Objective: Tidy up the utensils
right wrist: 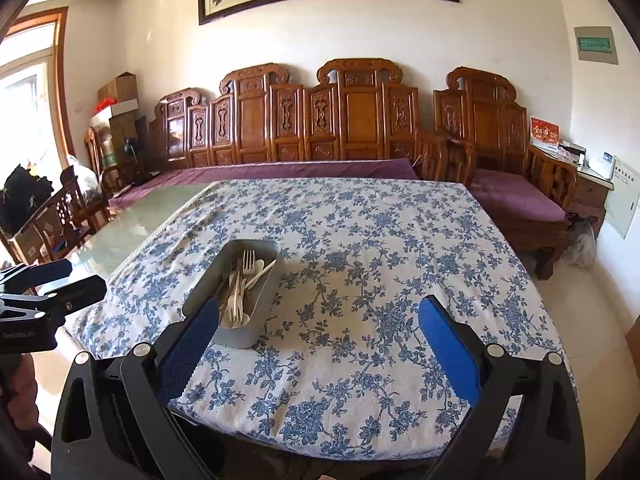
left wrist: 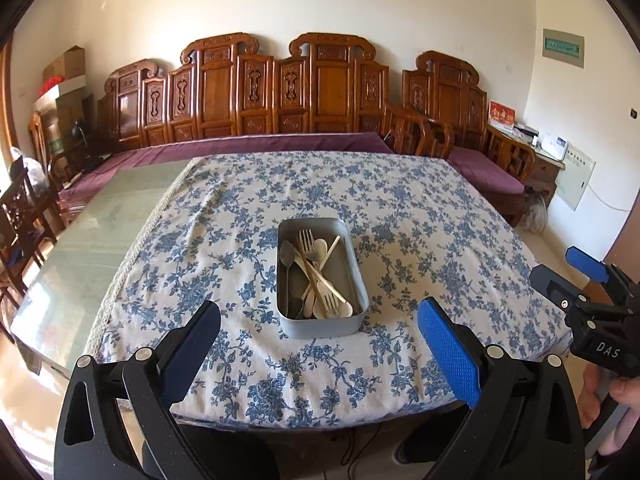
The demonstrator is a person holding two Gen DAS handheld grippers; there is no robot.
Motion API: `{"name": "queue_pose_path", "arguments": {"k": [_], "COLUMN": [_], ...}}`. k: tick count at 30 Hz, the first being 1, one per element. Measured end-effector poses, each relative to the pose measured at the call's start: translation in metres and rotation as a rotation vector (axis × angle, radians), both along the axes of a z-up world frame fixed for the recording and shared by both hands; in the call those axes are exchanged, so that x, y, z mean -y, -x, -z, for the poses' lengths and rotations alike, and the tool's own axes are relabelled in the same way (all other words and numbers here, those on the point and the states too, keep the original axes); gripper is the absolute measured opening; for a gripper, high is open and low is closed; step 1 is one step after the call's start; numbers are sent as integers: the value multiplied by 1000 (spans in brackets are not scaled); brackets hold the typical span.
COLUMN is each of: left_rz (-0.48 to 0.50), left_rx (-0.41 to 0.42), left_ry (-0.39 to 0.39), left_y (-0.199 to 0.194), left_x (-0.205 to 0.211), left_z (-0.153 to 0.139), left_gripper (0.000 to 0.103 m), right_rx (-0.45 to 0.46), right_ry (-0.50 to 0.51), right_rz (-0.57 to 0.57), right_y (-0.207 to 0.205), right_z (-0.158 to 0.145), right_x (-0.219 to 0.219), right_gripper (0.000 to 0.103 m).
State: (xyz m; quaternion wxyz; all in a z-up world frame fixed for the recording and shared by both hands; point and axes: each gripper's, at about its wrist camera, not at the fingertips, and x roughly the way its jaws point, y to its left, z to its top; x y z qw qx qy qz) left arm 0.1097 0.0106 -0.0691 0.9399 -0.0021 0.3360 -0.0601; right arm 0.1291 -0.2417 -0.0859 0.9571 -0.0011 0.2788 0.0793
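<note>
A grey metal tin [left wrist: 322, 280] is sitting on the blue-flowered tablecloth [left wrist: 420, 216], nearer the front edge of the bench [left wrist: 100, 232] than the back, and roughly midway between the cloth's side edges. Inside it, a jumble of utensils is lying crossed over one another: a pale fork [left wrist: 307, 240] pointing toward the back edge, a grey metal spoon [left wrist: 287, 256] along the tin's left wall, cream plastic spoons [left wrist: 320, 246], another pale fork [left wrist: 330, 302] and wooden chopsticks [left wrist: 310, 276] slanting across the heap. The left hand-held gripper [left wrist: 318, 334] is hovering over the front edge of the bench, aimed at the tin, its jaws standing wide apart with nothing between them. The right hand-held gripper [right wrist: 318, 332] is hanging just to the right of it, likewise spread wide and holding nothing, with the tin showing by its left finger. A person's hand [left wrist: 612, 392] is gripping the right tool's handle. Left of the cloth, a bare greenish strip of the bench top is showing. Behind the back edge, a carved wooden sofa [left wrist: 280, 92] with purple cushions [left wrist: 248, 146] is standing against the wall.
</note>
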Motion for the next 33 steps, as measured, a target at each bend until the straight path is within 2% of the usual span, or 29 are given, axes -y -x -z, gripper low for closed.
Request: {"name": "queue_pose_path", "arguments": {"k": [7,23,33], "left_rz": [3,-17,-34], "left_rx": [44,213,257], "left_ry": [-5,-24,-17], "left_y": [16,58,68], "left_x": [5,15,11], "left_z": [-22,-86,-98], "left_gripper": [95,95,95], "right_rx": [40,228,265], "right_ry": [-3,-6,-8], "right_rz": [2,12,8], "right_y": [12,58,72], "right_z": [-18,-84,-99], "right_x": [1,0,4], "right_gripper": [100,100,100]}}
